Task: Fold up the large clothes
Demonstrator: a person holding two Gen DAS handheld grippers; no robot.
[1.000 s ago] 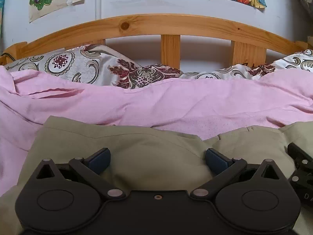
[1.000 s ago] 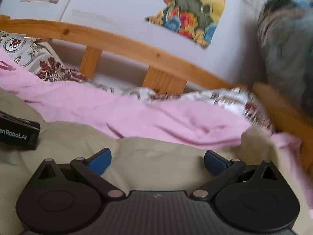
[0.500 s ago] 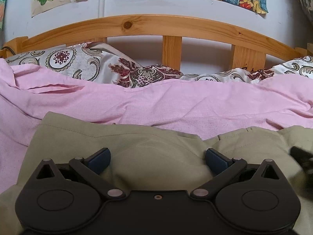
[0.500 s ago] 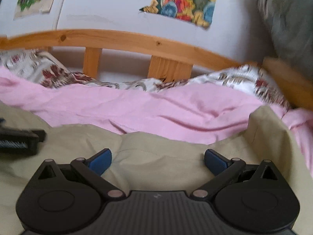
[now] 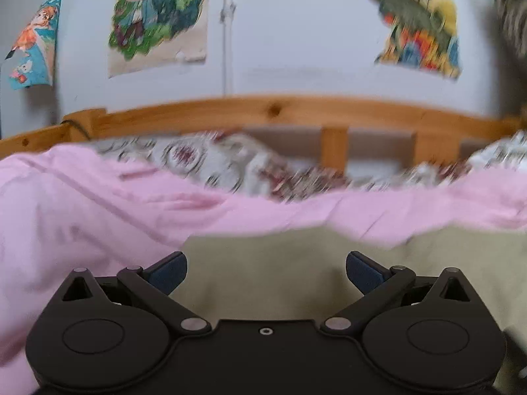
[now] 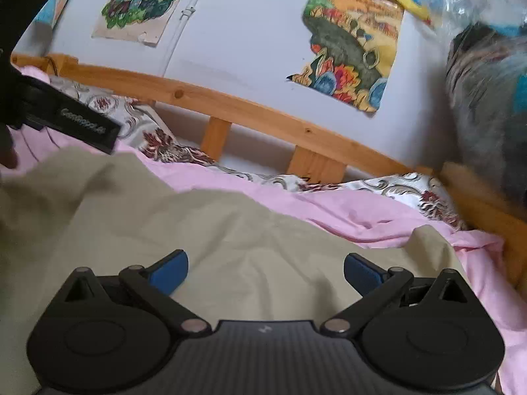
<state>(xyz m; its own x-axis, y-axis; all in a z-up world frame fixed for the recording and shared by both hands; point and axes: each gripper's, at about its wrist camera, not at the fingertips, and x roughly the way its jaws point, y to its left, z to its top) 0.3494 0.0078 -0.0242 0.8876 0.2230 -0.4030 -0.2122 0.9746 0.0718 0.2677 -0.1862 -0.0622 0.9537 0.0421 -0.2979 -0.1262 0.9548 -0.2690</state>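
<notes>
The left claw (image 5: 265,268) stood wide open, its blue-padded fingers (image 5: 168,268) spread far apart with nothing between them, hovering over the near edge of the large olive-khaki cloth garment (image 5: 263,279). In the left wrist view that garment filled the 6 o'clock area, its far hem lying against the rumpled pink cotton bedsheet (image 5: 82,217) that ran from 9 o'clock across to 3 o'clock; the picture was blurred. Beyond the sheet, at 12 o'clock, lay the cream pillows with a maroon floral pattern (image 5: 210,161), and behind them the curved pine headboard (image 5: 280,112) against a pale wall bearing paper cartoon posters (image 5: 158,16). The right claw (image 6: 265,270) was likewise wide open and held nothing, its blue pads (image 6: 169,271) apart above the same khaki garment (image 6: 230,240), which spread from 6 o'clock up toward 9 o'clock with soft creases. In that view a corner of the garment rose at 3 o'clock beside the pink sheet (image 6: 346,207). At 10 o'clock the black body of the left claw (image 6: 75,125) showed, printed with pale lettering too blurred to read, above the cloth. A grey fuzzy shape (image 6: 487,98) hung at 2 o'clock, too blurred to identify.
</notes>
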